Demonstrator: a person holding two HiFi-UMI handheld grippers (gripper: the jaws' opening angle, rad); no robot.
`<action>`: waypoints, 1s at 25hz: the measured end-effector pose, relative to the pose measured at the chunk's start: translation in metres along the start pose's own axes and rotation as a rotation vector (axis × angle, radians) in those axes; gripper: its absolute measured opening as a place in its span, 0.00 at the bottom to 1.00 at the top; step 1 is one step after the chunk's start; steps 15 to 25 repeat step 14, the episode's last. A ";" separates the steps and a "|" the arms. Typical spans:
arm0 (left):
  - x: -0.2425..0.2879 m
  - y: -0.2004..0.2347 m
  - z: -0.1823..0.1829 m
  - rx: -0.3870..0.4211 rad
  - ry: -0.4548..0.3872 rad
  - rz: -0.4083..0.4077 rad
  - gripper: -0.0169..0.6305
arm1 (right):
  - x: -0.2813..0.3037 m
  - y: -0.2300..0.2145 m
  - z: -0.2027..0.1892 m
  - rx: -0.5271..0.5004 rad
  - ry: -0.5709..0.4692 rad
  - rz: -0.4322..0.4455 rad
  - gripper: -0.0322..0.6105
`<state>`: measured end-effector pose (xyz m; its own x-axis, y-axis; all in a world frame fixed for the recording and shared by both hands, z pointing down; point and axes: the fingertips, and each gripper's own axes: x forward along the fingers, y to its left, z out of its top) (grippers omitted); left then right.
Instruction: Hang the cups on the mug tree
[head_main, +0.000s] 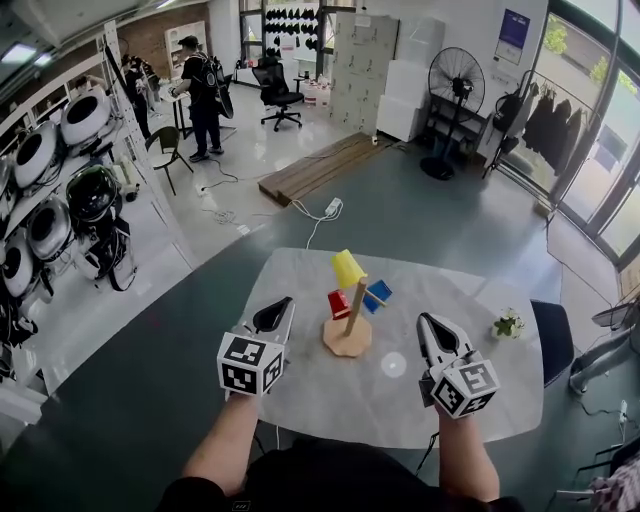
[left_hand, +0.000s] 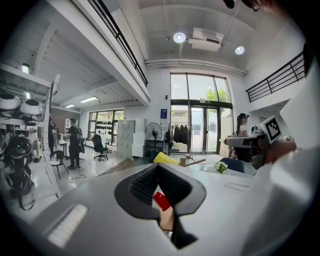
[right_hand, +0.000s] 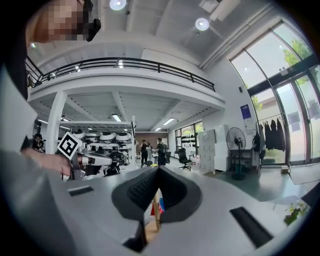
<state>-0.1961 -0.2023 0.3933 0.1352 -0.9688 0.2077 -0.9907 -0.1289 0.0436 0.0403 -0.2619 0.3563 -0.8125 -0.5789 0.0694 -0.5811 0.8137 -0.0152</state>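
A wooden mug tree (head_main: 349, 325) stands in the middle of the pale table (head_main: 300, 400). A yellow cup (head_main: 347, 268) sits on its top, a red cup (head_main: 339, 304) hangs on its left and a blue cup (head_main: 377, 296) on its right. My left gripper (head_main: 286, 305) hovers left of the tree, shut and empty. My right gripper (head_main: 427, 322) is to the right of it, also shut with nothing held. In the left gripper view the shut gripper (left_hand: 158, 166) points at the red cup (left_hand: 161, 201) and yellow cup (left_hand: 165, 159). In the right gripper view the gripper (right_hand: 158, 168) points at the tree's stem (right_hand: 156, 212).
A small potted plant (head_main: 509, 324) stands at the table's right edge, with a dark blue chair (head_main: 552, 340) beyond it. A pale round spot (head_main: 393, 365) lies on the table near the tree. People stand far off at the back left.
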 end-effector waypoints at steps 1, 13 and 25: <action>0.001 -0.002 0.000 0.003 0.003 0.001 0.05 | 0.000 0.000 0.000 -0.001 0.001 0.007 0.07; 0.011 -0.010 0.000 0.021 0.020 0.028 0.05 | -0.003 -0.016 -0.008 0.009 0.014 0.042 0.07; 0.012 -0.010 0.000 0.021 0.020 0.030 0.05 | -0.004 -0.017 -0.008 0.008 0.015 0.044 0.07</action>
